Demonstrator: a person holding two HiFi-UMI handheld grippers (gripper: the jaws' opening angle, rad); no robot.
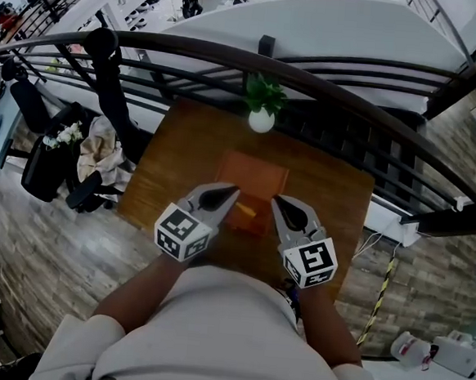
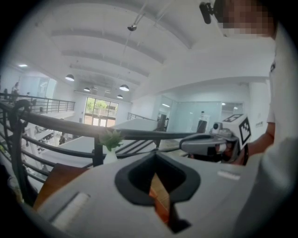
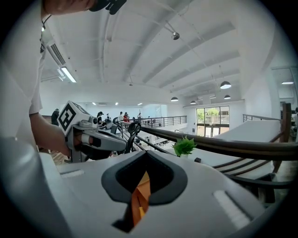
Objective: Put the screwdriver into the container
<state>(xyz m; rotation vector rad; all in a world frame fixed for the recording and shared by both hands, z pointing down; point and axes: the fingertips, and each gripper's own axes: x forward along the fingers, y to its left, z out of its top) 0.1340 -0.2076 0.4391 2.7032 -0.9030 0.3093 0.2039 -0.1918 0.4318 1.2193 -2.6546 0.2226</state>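
An orange container lies in the middle of the brown table. A small screwdriver with a yellow handle lies at the container's near end; I cannot tell whether it is inside the rim. Both grippers hang raised above the table's near side, pointing away from me. My left gripper is shut and empty, just left of the screwdriver. My right gripper is also shut and empty, just to its right. Through the slit in the right gripper's jaws I see orange and a yellow bit. The left gripper's slit shows only orange.
A small green plant in a white vase stands at the table's far edge. Behind it runs a dark curved railing. A chair with cloth on it stands left of the table. The floor drops away beyond the railing.
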